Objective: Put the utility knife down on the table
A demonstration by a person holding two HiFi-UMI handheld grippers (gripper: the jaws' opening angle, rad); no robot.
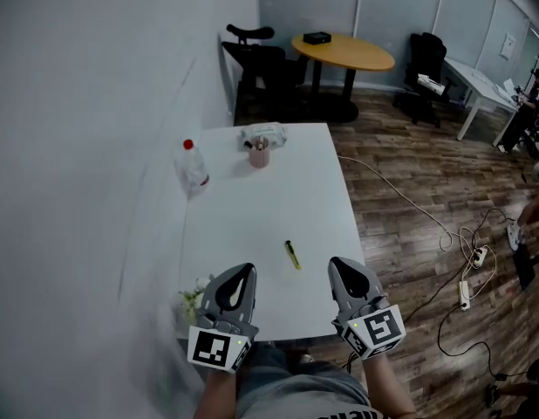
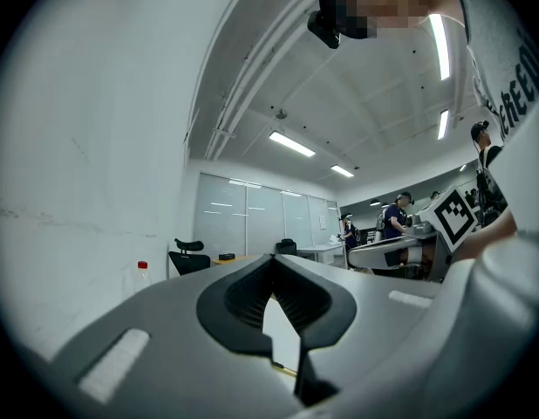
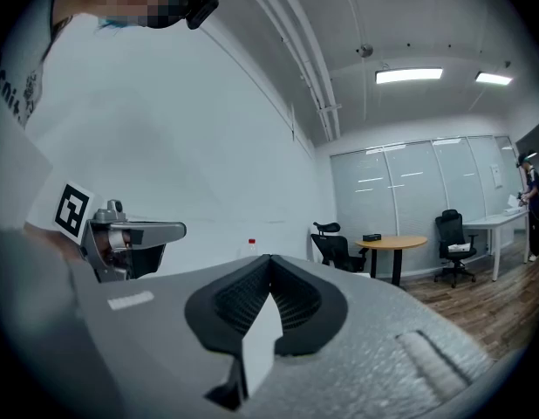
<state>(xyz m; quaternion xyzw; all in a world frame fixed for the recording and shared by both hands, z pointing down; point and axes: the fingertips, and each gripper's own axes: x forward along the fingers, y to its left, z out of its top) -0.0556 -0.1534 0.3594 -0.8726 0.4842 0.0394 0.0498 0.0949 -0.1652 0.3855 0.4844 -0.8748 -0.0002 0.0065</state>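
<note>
The utility knife (image 1: 292, 254), yellow and black, lies flat on the white table (image 1: 278, 199) near its front edge. It is between and slightly ahead of my two grippers, and neither one touches it. My left gripper (image 1: 246, 271) hovers to the knife's left, jaws closed tip to tip with nothing in them. My right gripper (image 1: 337, 263) hovers to the knife's right, also shut and empty. In the left gripper view the jaws (image 2: 272, 260) meet at the tip, and they do the same in the right gripper view (image 3: 269, 258).
A clear bottle with a red cap (image 1: 194, 164) stands at the table's left edge. A pink cup of pens (image 1: 259, 154) and a white packet (image 1: 263, 133) sit at the far end. Something small and green (image 1: 191, 299) lies at the front left corner. Cables (image 1: 461, 251) trail across the floor on the right.
</note>
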